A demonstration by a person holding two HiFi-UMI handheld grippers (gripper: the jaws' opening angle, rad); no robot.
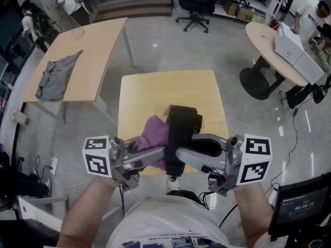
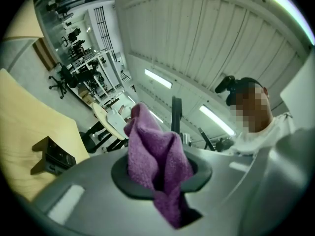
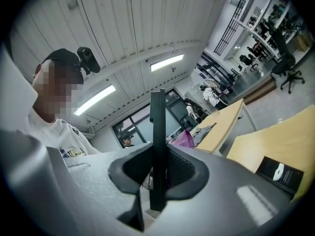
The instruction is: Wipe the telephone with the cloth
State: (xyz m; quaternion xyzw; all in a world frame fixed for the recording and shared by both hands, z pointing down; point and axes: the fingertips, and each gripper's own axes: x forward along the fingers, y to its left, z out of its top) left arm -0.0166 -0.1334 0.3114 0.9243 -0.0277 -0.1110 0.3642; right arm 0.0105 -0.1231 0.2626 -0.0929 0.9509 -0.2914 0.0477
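Bottom of the head view: both grippers are raised over the near edge of the small square table (image 1: 170, 89), jaws pointing inward at each other.

Left gripper (image 1: 158, 156), lower left of centre. Its jaws are pinched on a bunch of the purple cloth (image 2: 155, 151), which stands up out of them in soft folds with a tail hanging below.

Right gripper (image 1: 181, 156), lower right of centre. Its jaws are clamped on the telephone (image 3: 157, 132), a thin black slab that its own view shows edge-on and upright.

In the head view the telephone (image 1: 178, 133) stands at frame centre with the cloth (image 1: 151, 133) just to its left. They are beside each other, but contact cannot be confirmed from this angle. The right gripper view shows only a scrap of purple (image 3: 184, 139) past the slab.

Behind, on the table, lies a black box (image 1: 186, 115).

Further off, upper left, a long desk (image 1: 98, 45) carries a grey garment (image 1: 54, 76). Upper right there is a round table (image 1: 266, 48), and an office chair (image 1: 195, 9) sits at the top.

Progress, as a judgement: both things are picked up and brought together — setup done. No wiping stroke is evident, so the telephone's faces are probably yet to be wiped, and then both things set down.
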